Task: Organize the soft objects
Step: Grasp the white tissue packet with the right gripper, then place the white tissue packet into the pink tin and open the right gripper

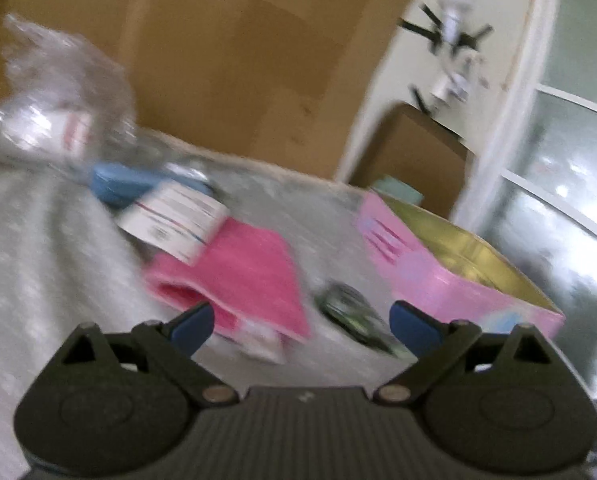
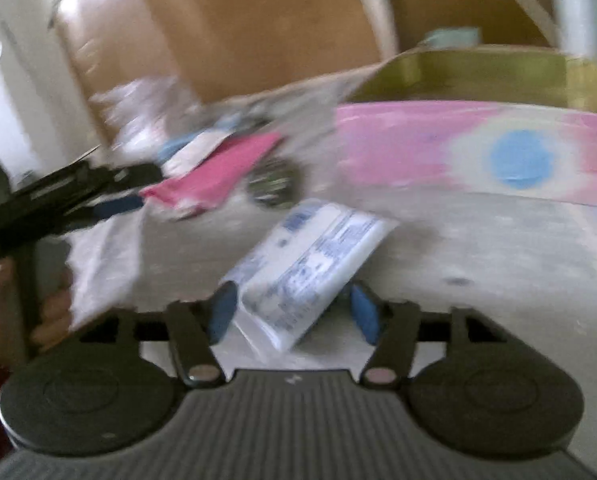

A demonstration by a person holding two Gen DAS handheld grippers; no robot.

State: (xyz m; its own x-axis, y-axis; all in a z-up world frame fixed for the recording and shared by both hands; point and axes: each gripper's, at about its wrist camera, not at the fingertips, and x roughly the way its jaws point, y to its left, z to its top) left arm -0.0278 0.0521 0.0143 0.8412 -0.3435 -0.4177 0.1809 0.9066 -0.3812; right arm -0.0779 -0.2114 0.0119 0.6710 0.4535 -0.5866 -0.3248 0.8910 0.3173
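My left gripper [image 1: 300, 322] is open, its jaws wide apart just in front of a folded pink cloth [image 1: 238, 276] with a white label band [image 1: 174, 224]. A blue soft item [image 1: 118, 186] lies behind the cloth. My right gripper [image 2: 294, 312] is open, its blue pads on either side of a white and blue plastic packet [image 2: 310, 268]; contact is unclear through the blur. The pink cloth [image 2: 218, 176] and the left gripper [image 2: 118, 204] also show in the right wrist view. An open pink box [image 1: 426, 276] with a gold inside stands to the right.
A clear plastic bag [image 1: 54, 100] lies at the far left on the grey surface [image 1: 38, 260]. A small dark green round item [image 1: 354, 316] lies between cloth and box. Large cardboard boxes [image 1: 238, 60] stand behind. The pink box wall [image 2: 458, 152] fills the right.
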